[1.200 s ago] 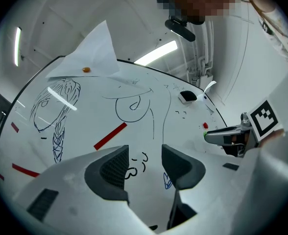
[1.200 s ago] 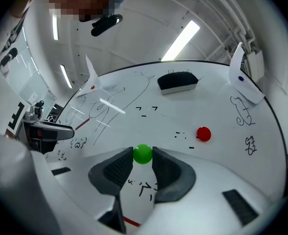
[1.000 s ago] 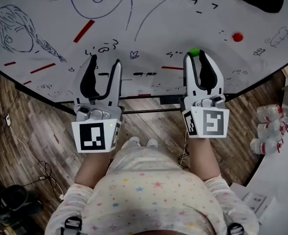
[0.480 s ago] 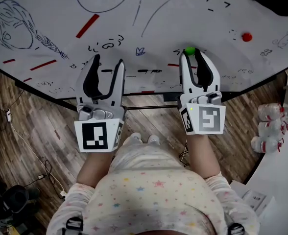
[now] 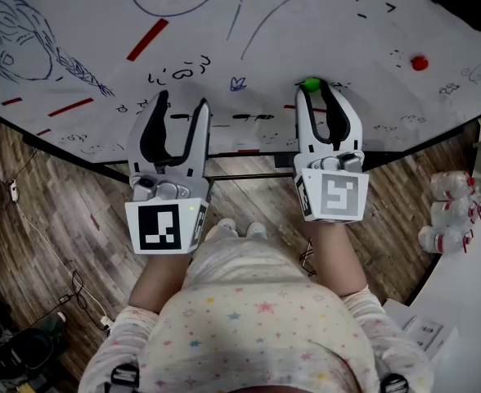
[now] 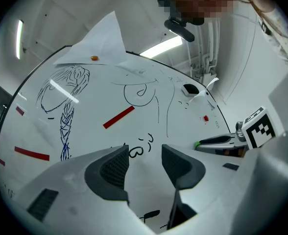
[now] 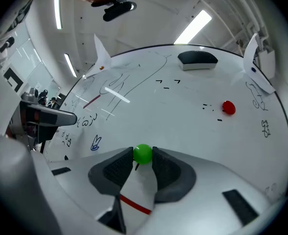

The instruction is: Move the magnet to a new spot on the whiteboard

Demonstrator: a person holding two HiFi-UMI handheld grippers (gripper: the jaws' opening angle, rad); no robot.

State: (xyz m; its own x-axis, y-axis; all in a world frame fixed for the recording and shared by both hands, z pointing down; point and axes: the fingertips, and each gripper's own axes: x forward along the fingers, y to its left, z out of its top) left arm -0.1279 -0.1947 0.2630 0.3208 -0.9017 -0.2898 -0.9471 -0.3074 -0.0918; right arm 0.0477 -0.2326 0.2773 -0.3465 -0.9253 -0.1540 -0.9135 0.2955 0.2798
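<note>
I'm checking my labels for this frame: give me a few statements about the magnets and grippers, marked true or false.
The right gripper is shut on the green magnet. True.
The left gripper holds a marker. False: its jaws stand open and empty.
The red magnet sits on the whiteboard, apart from both grippers. True.
The black eraser lies between the two grippers. False: it lies at the board's far edge.

left hand-held gripper point(image 5: 180, 101) jaws apart, right hand-held gripper point(image 5: 315, 90) pinching magnet point(image 5: 312, 83)
</note>
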